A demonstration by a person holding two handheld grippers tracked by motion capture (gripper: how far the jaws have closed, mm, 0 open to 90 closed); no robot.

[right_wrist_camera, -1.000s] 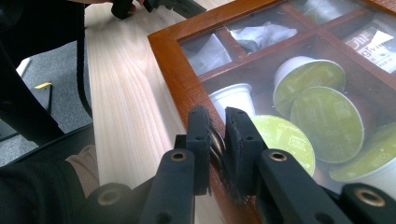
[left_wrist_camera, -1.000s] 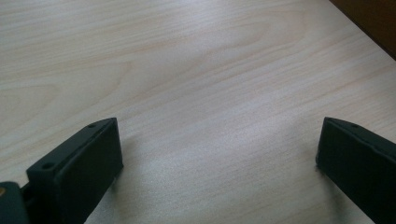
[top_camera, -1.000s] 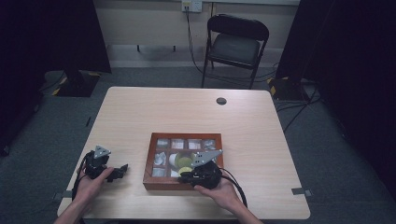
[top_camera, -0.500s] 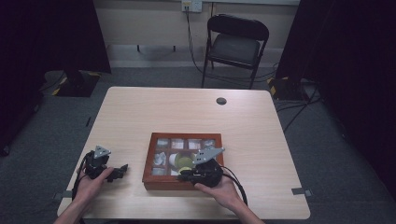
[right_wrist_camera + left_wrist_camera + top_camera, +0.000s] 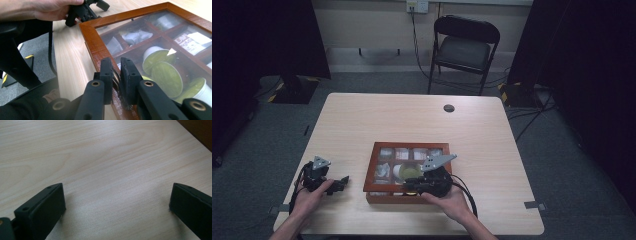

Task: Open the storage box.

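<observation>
My right gripper [image 5: 116, 75] has its jaws clenched on a small metal latch [image 5: 115, 78] at the front edge of the wooden box [image 5: 371, 172], which sits near my side of the worktop [image 5: 412, 117]. Green-lidded cups [image 5: 166, 77] show under its glass lid. My left gripper [image 5: 116, 202] rests on bare wood beside the box, jaws spread wide.

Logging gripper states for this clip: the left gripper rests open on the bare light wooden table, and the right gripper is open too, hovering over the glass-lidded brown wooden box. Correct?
Not quite. The right gripper is not open: the right gripper view shows its jaws shut on a small metal knob at the front edge of the glass-lidded brown wooden box. The left gripper is open over the light wooden table.
</observation>
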